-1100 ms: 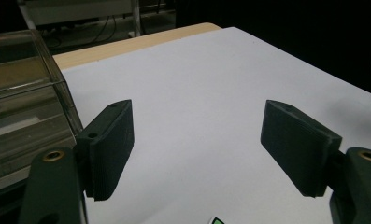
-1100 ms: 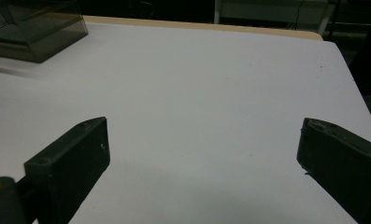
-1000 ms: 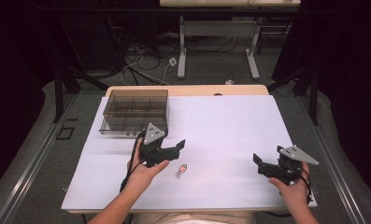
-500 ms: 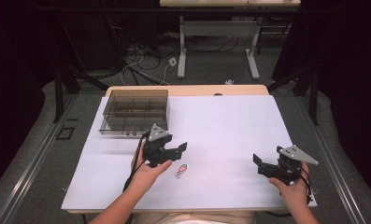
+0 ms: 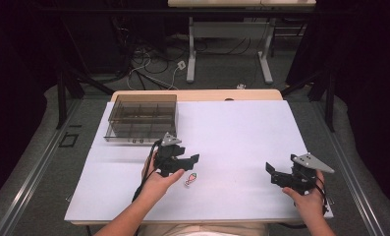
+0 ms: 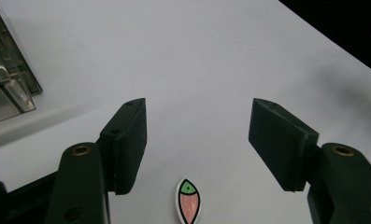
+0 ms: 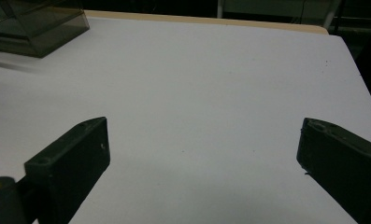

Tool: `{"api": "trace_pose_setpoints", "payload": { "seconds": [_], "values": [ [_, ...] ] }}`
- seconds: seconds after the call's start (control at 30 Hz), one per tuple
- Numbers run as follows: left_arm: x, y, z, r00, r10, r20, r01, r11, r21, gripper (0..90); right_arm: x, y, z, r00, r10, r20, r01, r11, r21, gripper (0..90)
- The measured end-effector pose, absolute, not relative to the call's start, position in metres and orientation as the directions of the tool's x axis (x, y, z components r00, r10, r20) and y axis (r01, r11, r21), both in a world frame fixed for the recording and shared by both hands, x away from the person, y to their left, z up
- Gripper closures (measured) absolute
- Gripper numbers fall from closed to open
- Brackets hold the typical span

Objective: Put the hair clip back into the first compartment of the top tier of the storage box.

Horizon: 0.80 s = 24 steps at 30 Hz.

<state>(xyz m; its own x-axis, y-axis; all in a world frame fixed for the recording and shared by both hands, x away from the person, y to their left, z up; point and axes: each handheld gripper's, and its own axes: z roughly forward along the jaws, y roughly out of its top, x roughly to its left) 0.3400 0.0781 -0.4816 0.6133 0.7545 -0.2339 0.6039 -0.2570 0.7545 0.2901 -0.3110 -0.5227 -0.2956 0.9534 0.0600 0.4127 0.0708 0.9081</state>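
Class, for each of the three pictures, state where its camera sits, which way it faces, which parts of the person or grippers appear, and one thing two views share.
High view: above the person's side, facing forward and down on the white table; both forearms, left gripper, right gripper.
Left gripper view: rides the left gripper, looking along its open jaws at the fish-shaped piece.
Right gripper view: rides the right gripper, looking along its open jaws across the table.
Shared: the clear compartment box shows in all three.

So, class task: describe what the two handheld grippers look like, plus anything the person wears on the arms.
Both grippers are black. The left gripper has two blocky, flat-faced jaws on arms with brass-coloured pivot pins, a grey three-cornered plate on top and a black cable trailing down beside the forearm. The right gripper matches it and has its own grey plate. The forearms are bare; no sleeves show.
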Motion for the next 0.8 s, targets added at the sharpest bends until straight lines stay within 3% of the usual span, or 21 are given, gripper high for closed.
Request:
{"api": "trace_pose_setpoints", "payload": {
  "seconds": [0.8],
  "values": [
    [0.341, 0.079, -0.502, 0.595, 0.749, -0.29, 0.685, -0.283, 0.672, 42.6, 0.291, -0.311, -0.525, -0.306, 0.95, 0.062, 0.431, 0.08, 0.899, 3.3]
  ]
}}
